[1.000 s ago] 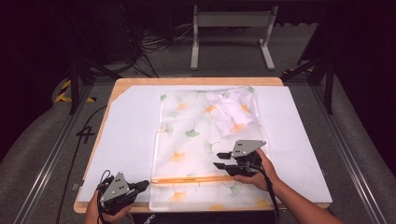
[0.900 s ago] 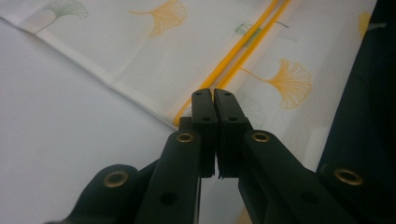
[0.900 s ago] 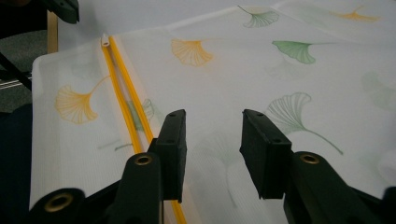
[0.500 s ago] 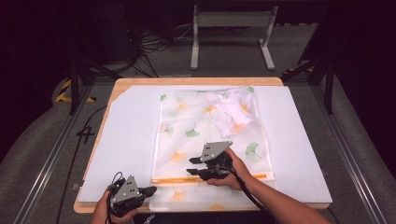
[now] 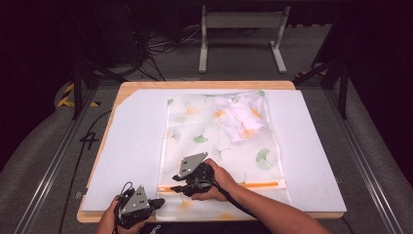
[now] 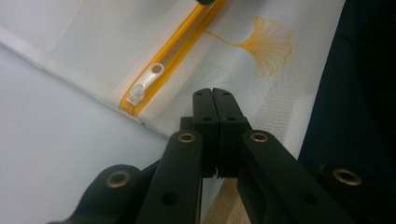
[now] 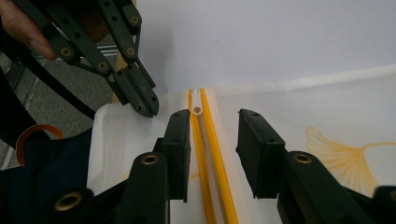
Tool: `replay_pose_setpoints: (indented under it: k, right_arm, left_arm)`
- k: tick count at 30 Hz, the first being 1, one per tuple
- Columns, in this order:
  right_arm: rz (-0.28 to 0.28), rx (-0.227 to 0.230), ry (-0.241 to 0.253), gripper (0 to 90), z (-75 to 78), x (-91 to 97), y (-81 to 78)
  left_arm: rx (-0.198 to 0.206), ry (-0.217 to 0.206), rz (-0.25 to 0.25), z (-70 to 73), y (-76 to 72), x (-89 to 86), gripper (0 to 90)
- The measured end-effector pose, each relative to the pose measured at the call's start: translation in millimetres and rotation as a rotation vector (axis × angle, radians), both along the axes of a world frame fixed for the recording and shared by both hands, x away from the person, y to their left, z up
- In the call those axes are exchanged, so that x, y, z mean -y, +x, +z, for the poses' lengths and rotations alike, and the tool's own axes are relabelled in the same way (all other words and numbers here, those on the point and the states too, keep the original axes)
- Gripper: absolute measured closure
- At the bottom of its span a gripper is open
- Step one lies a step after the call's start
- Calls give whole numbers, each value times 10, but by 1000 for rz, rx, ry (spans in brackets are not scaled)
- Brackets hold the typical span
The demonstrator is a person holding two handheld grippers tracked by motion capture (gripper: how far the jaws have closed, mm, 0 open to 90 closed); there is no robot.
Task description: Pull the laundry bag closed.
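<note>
Up close, right tongs point(image 7: 214, 140) spread astride zipper pull point(image 7: 196, 103); left tongs point(image 6: 215, 103) pressed together.

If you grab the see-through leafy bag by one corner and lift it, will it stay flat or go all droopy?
Probably droopy: the white mesh zip bag with ginkgo leaf prints looks thin and lies limp on the white sheet. It likely feels light, though the bunched white cloth inside may slide and weigh down one end. The woven mesh probably isn't slippery.

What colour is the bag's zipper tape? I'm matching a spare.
Orange-yellow zipper tape with a white pull, clearest in the right gripper view.
</note>
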State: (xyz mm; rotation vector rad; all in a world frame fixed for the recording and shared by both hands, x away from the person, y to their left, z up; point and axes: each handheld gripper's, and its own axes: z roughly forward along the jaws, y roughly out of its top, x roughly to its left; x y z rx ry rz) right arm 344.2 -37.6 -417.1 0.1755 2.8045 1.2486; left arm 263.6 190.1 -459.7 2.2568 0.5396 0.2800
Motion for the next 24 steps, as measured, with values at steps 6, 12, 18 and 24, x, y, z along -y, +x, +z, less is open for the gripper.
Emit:
replay_pose_setpoints:
  k: [6,12,18,24]
  right_arm:
    - [29,-48,-14,616,-58,-163,1]
    - [36,-77,-63,615,-157,-289,4]
    - [32,-97,-113,669,-213,-377,38]
    - [30,-103,-178,759,-198,-462,62]
  left_arm:
    - [-11,-11,-12,-12,23,-28,895]
    - [-16,2,-17,-1,27,-24,896]
    - [-15,8,-15,2,24,-16,897]
    - [-12,20,-15,11,18,-5,897]
